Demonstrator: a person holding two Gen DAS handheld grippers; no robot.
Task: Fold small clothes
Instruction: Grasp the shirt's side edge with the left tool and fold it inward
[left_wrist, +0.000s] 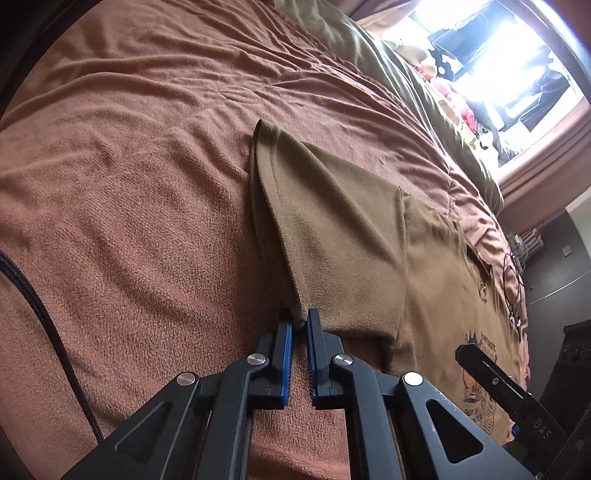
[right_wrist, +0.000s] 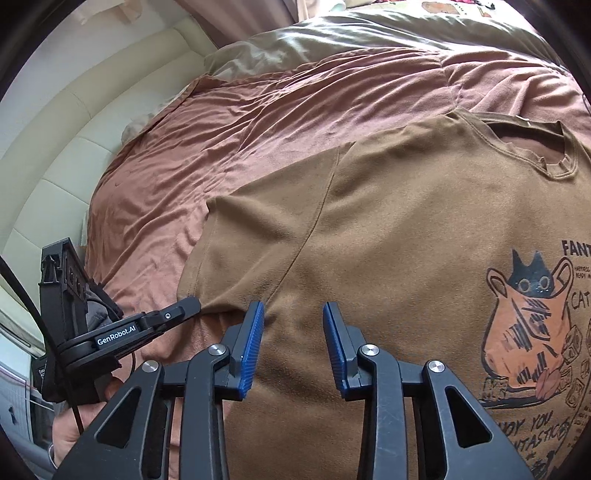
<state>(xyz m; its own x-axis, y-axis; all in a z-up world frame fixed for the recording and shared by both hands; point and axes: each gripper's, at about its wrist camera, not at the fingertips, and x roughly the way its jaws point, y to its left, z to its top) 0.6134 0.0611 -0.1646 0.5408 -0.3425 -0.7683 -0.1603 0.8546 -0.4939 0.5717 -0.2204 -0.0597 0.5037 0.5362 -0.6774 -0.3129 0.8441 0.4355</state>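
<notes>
A brown T-shirt (right_wrist: 406, 240) with a cat print (right_wrist: 528, 325) lies flat on the bed, neck opening at the far right. My left gripper (left_wrist: 298, 318) is shut on the bottom corner of its sleeve (left_wrist: 343, 229), with the hem pinched between the blue pads. In the right wrist view the left gripper (right_wrist: 190, 304) meets the sleeve's lower edge. My right gripper (right_wrist: 293, 310) stands open just above the shirt's body beside the underarm seam, with nothing pinched. One of its fingers (left_wrist: 487, 373) shows in the left wrist view over the print.
A rust-brown blanket (left_wrist: 129, 166) covers the bed, wrinkled all around the shirt. An olive duvet (right_wrist: 351, 37) lies at the far end. A cream padded headboard (right_wrist: 74, 129) runs along the left. A person's hand (right_wrist: 74, 435) holds the left gripper. A black cable (left_wrist: 37, 314) trails down.
</notes>
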